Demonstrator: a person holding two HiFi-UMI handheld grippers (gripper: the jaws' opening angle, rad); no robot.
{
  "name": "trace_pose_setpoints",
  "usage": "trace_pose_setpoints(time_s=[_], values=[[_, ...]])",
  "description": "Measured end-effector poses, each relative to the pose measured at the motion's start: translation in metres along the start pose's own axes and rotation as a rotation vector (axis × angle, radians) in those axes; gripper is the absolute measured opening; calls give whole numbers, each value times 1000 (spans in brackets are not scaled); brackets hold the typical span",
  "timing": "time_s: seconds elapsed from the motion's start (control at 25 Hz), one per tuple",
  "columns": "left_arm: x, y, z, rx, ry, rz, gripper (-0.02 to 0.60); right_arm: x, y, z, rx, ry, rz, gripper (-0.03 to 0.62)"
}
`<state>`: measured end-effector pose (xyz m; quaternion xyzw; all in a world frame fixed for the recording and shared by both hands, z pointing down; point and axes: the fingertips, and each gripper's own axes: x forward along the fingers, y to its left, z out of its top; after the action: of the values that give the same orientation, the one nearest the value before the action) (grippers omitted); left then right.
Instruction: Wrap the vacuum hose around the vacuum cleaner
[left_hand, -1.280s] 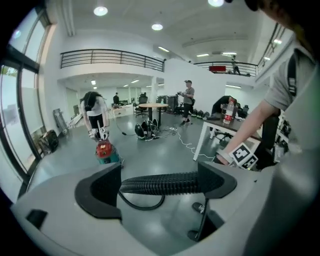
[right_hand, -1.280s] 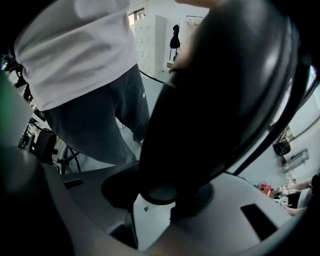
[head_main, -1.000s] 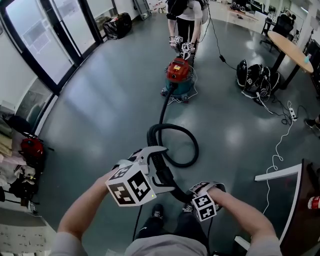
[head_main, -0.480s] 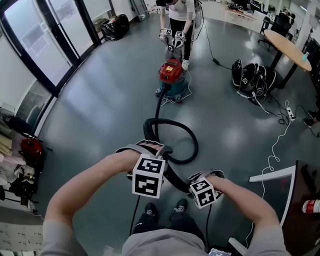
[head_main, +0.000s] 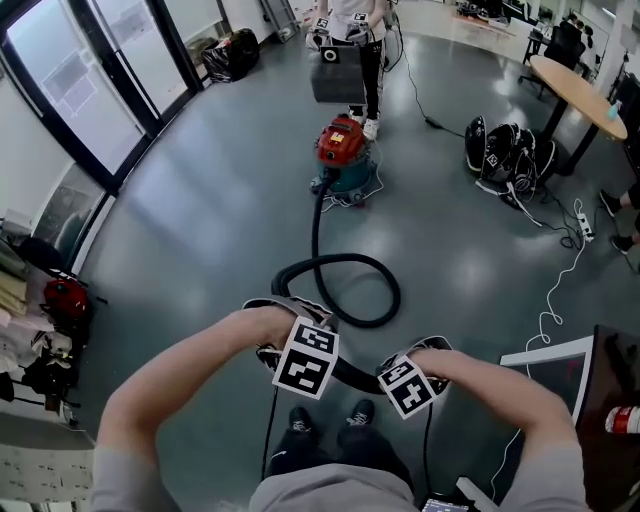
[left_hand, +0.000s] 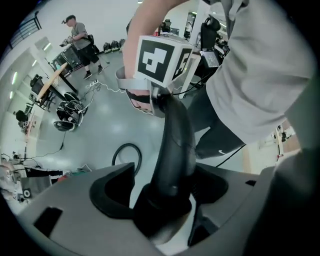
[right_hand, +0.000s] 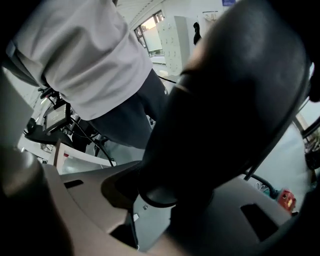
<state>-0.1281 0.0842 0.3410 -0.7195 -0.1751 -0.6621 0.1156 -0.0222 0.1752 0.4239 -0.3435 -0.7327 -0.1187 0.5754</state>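
The vacuum hose (head_main: 396, 292) was black and ribbed. It ended in a smooth, glossy, curved rigid tube with a thicker round collar. The vacuum cleaner (head_main: 342, 148), a squat drum with a red top over a teal body, stood well away towards the far side of the shiny grey floor (head_main: 200, 220). From its front the hose ran in a nearly straight line towards the wearer, then lay in one flat oval loop near the middle of the floor. Past the loop it rose off the floor to the two hands, and its long axis there ran across the bottom of the head view from left to right.

The left tool (left_hand: 165, 197) had matte grey plastic jaws and pointed down. These jaws had just been closing, with the collar between them, and they appeared to press on it from both sides. Beyond them the smooth tube arched up towards the right tool's black-and-white marker cube (left_hand: 160, 60). The right tool (right_hand: 170, 200) was clamped on a thick, dark stretch of the hose end, which filled the gap between its jaws.
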Motion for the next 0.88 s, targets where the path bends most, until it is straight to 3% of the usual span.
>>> trace_pose_setpoints(time_s=[0.12,0.32,0.48,0.68,0.88], values=[[14,-7,1,39,-10,-27,278,-6,2,-6,-29,23,43,144],[43,-22,7,91,-17,-117,236,-6,17,-23,-23,48,141,144],[49,-24,14,79,-149,-133,221,-9,21,-29,21,51,177,144],[37,-17,20,5,-345,-163,195,-8,1,-42,98,86,89,144],[38,-6,3,-49,-362,-196,187,-4,-40,-47,229,66,-69,144]])
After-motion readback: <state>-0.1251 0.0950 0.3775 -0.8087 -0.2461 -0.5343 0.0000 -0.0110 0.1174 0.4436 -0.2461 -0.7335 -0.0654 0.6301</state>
